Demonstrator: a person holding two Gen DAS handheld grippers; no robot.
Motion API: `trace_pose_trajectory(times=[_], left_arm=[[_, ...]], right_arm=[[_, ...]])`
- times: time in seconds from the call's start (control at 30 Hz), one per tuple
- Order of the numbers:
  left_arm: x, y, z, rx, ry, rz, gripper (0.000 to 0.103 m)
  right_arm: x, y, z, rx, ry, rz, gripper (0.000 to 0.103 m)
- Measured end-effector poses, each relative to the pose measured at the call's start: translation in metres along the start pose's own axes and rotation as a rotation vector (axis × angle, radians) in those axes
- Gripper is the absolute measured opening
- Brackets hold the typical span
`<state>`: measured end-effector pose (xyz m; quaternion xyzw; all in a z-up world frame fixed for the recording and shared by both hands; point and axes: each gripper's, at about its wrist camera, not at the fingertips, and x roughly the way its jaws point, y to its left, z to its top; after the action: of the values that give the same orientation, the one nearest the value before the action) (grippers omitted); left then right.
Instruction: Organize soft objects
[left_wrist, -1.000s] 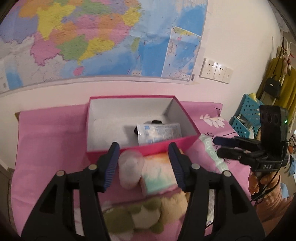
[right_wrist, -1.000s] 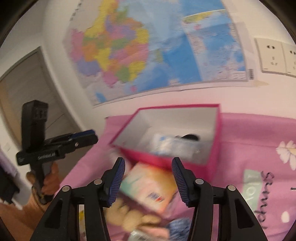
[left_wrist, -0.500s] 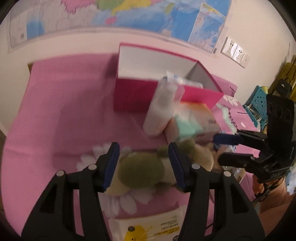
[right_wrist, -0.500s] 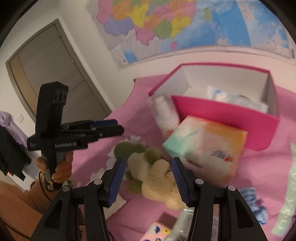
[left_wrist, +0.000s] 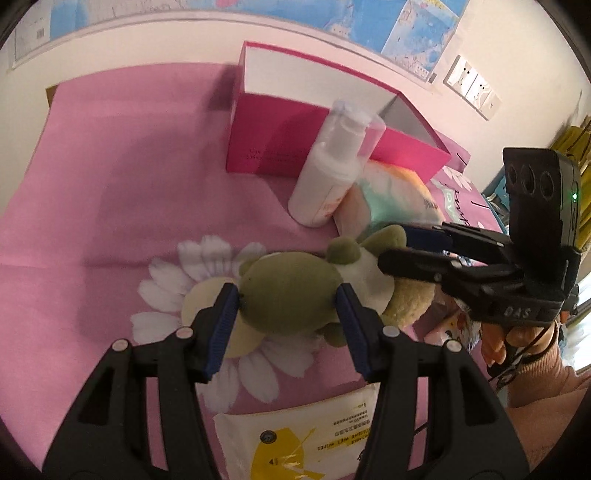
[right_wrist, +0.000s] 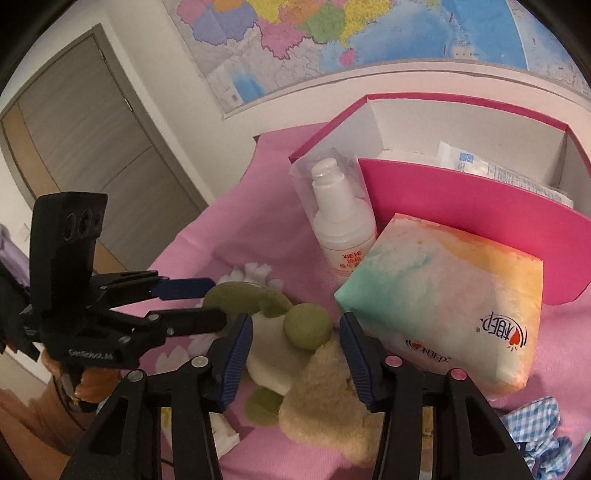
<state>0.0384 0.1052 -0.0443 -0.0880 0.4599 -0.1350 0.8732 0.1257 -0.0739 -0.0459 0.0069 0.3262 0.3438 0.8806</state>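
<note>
Plush (left_wrist: 288, 291): green/cream/tan soft toy, lying on pink cloth (left_wrist: 110, 177) w/ white daisy print, in front of box.
Left gripper (left_wrist: 286, 314): jaws apart, one pad each side of plush's green head, at or just beside the fabric; can't tell if pressing.
Right gripper (right_wrist: 295, 345): jaws apart, straddling plush's green knob and cream part; tan part lies below, between the fingers.
In left view, right gripper (left_wrist: 399, 245) comes in from the right, tips over plush. In right view, left gripper (right_wrist: 207, 302) comes in from the left, tips at the green head.

Around / in the way:
- Bottle (left_wrist: 328, 177): white pump bottle, clear cap, red print, upright, close against box's front wall, just behind plush.
- Tissue pack (right_wrist: 447, 306): soft pack, teal/orange/pink wrap, beside bottle, resting against box front, touching or nearly touching right gripper's right finger.
- Wipes pack (left_wrist: 299, 435): white w/ yellow label, flat on cloth, near edge, under left gripper.
- Scrunchie (right_wrist: 532, 432): blue-white check fabric, on cloth at lower right.
- Small white item under right gripper's left finger, partly hidden; can't ID.

Container:
- Box (right_wrist: 461, 206): pink outside, white inside, open top, on cloth behind bottle and tissue pack. Holds a white/blue printed packet (right_wrist: 476, 166) along its back right; rest of interior hidden by front wall.

Background: map (right_wrist: 332, 40) on wall, wall sockets (left_wrist: 472, 86), door (right_wrist: 85, 147).
</note>
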Motion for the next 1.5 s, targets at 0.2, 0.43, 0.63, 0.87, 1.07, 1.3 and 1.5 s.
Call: trace_pose_trajectory(times=[0.2,0.43,0.63,0.87,1.07,1.3,1.5], left_arm=[[0.002,0.003,0.001,-0.016,-0.005,-0.034,0.059],[-0.013,0.005,-0.002,-0.045,-0.049,-0.051,0.059],[-0.043,-0.002,0.004,-0.016,-0.128,-0.031,0.059],[-0.077,-0.012,0.017,0.012,-0.222,-0.023,0.059],[-0.110,-0.027,0.045,0.064,-0.338,0.008,0.059],[-0.110,-0.037,0.094,0.104,-0.397,0.027,0.059],[-0.080,-0.038,0.134,0.107,-0.375,0.031,0.059]], right_arm=[[0.005,-0.002,0.000,-0.002,-0.001,-0.012,0.025],[-0.005,0.005,0.002,-0.008,-0.051,0.017,0.022],[-0.019,0.013,0.010,-0.018,-0.094,0.059,0.022],[-0.043,0.027,0.027,-0.045,-0.166,0.107,0.022],[-0.070,0.038,0.051,-0.098,-0.252,0.123,0.022],[-0.092,0.034,0.092,-0.121,-0.356,0.101,0.022],[-0.090,0.005,0.118,-0.074,-0.371,0.068,0.022]])
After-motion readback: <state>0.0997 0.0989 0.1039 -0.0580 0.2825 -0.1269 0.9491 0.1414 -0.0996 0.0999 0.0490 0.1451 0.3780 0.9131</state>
